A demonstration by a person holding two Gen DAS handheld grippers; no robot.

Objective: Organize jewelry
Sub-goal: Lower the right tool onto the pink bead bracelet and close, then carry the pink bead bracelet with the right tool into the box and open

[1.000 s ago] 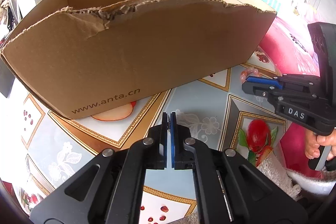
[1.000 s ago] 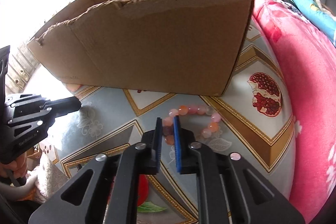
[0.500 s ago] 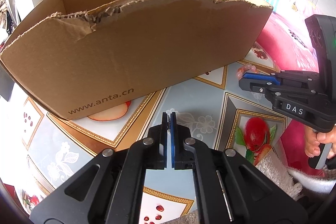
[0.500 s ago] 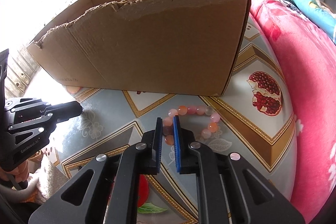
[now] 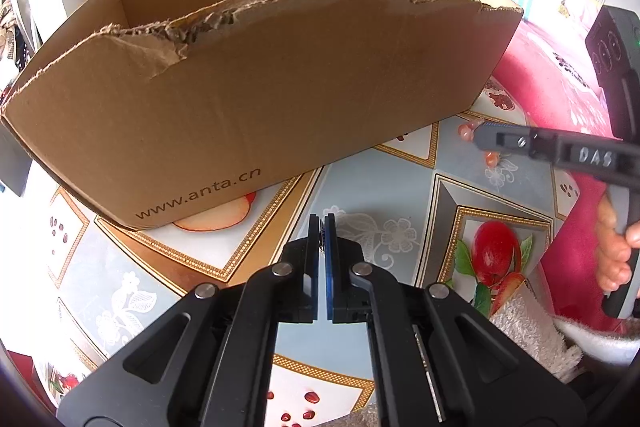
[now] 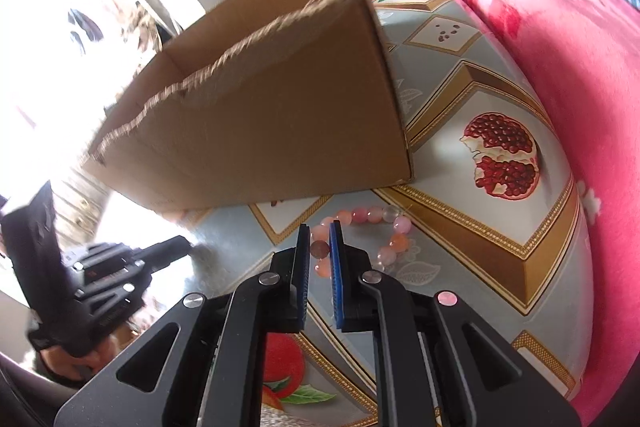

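Pink, peach and clear beads: one bracelet (image 6: pixel 362 239), lying as a loop on the fruit-patterned tablecloth (image 6: pixel 472 231), just beside the near corner of the cardboard box (image 6: pixel 256 131).

Right gripper (image 6: pixel 320 247): blue pads nearly together, the near arc of the loop between them. One dark bead sat in the narrow gap, apparently pinched, though pad contact was partly hidden.

Left gripper (image 5: pixel 322 239): fingers pressed together on nothing, parked over the cloth well apart from the bracelet.

Box: open top, torn front wall, interior not visible.

Handling note, as judgement: the step was the pick-up of the bracelet for the box. A strung loop will sag and swing, so the grip should be kept firm on the cord or a bead. The lift should go straight up, high enough for the hanging part to clear the ragged wall, and release should wait until the loop is over the opening.
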